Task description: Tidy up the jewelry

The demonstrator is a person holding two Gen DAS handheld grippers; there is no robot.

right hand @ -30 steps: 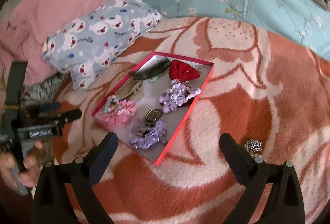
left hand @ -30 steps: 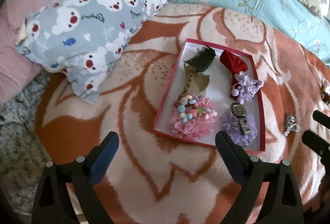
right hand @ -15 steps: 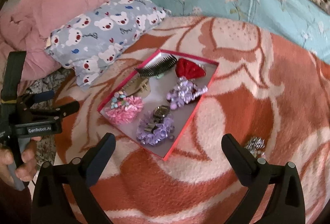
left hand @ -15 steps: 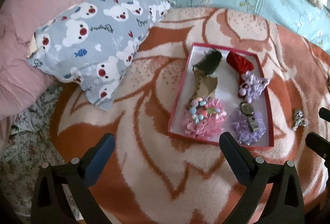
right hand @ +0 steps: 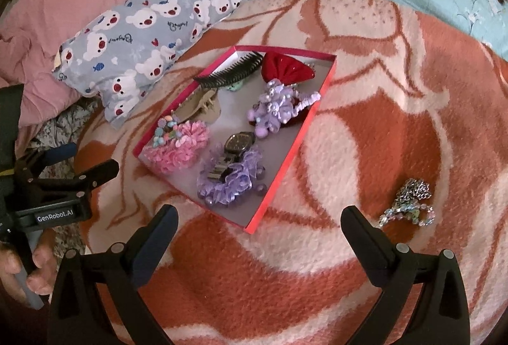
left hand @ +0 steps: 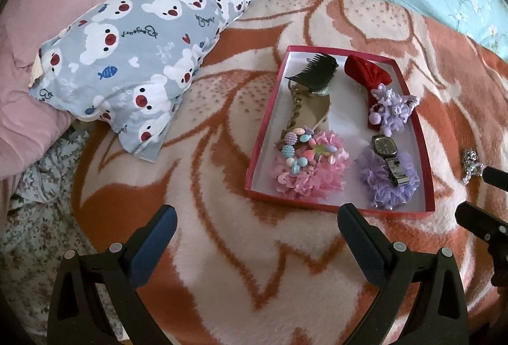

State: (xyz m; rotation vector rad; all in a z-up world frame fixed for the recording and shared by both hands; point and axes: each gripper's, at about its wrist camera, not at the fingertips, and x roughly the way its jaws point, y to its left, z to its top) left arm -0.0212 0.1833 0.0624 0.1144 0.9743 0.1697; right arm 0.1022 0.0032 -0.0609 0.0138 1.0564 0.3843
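1. A red tray of hair ornaments and a watch lies on an orange-and-cream blanket.
2. A silver chain rests on the blanket, well apart from the tray's right side.
3. Both the left gripper and the right gripper hover above the blanket, jaws spread wide, holding nothing.

We see 2 wrist views looking forward and down, fairly near; both share the red tray, ahead of each gripper's open fingers.
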